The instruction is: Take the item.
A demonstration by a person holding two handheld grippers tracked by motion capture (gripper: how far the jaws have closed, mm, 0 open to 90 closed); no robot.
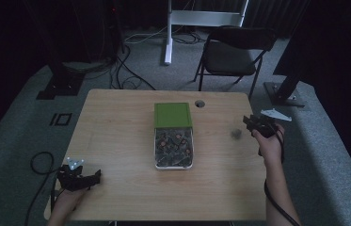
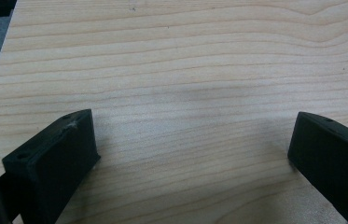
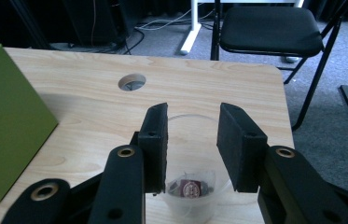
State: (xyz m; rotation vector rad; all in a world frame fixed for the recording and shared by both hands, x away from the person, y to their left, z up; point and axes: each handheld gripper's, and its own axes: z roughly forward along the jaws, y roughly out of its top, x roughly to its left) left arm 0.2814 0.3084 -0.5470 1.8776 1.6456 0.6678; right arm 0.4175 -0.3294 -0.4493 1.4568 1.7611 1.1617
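A small clear plastic cup (image 3: 191, 205) stands on the wooden table (image 1: 116, 141) near its right edge, and the same cup (image 1: 235, 134) looks like a grey blur from above. A small dark packet (image 3: 190, 188) lies in its bottom. My right gripper (image 3: 192, 113) hovers just short of the cup, jaws open and apart from it; the high view puts this gripper (image 1: 250, 123) slightly right of the cup. At the near left corner my left gripper (image 1: 93, 181) is open over bare wood (image 2: 192, 119).
A green box (image 1: 173, 114) sits mid-table, its side (image 3: 3, 126) close on my right gripper's left. Against it lies a white tray (image 1: 173, 167) with several small dark and reddish packets. A cable hole (image 1: 200, 103) is behind. A black folding chair (image 1: 234, 52) stands beyond the table.
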